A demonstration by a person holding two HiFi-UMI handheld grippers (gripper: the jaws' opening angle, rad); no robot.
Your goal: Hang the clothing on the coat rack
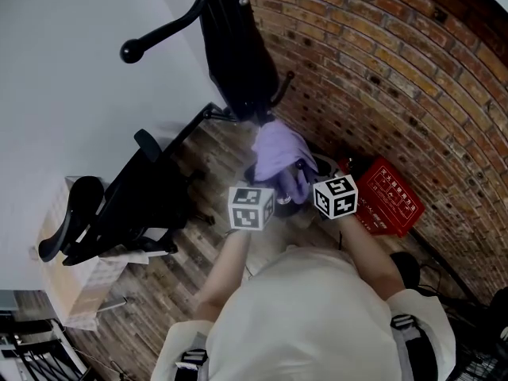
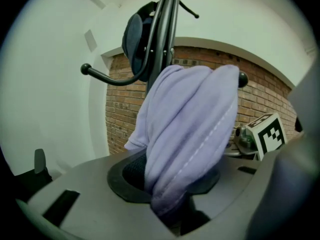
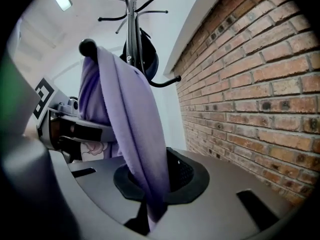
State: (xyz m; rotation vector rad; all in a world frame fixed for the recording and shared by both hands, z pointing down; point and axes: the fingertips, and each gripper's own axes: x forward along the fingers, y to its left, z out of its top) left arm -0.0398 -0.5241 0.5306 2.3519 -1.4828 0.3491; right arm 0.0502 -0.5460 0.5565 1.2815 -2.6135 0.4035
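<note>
A lilac, soft-knit garment (image 3: 127, 119) lies draped over a ball-tipped lower peg (image 3: 87, 46) of the black metal coat rack (image 3: 132, 29), beside the red brick wall (image 3: 260, 94). Its two halves hang down either side so its weight settles on the peg. The right hand-held gripper (image 3: 150, 204) is nearly closed, pinching a thin fold to steady that side. The left hand-held gripper (image 2: 170, 204) stands partly open around a thick bunch of the cloth. It seems to press it only lightly, though the fabric hides the pads.
</note>
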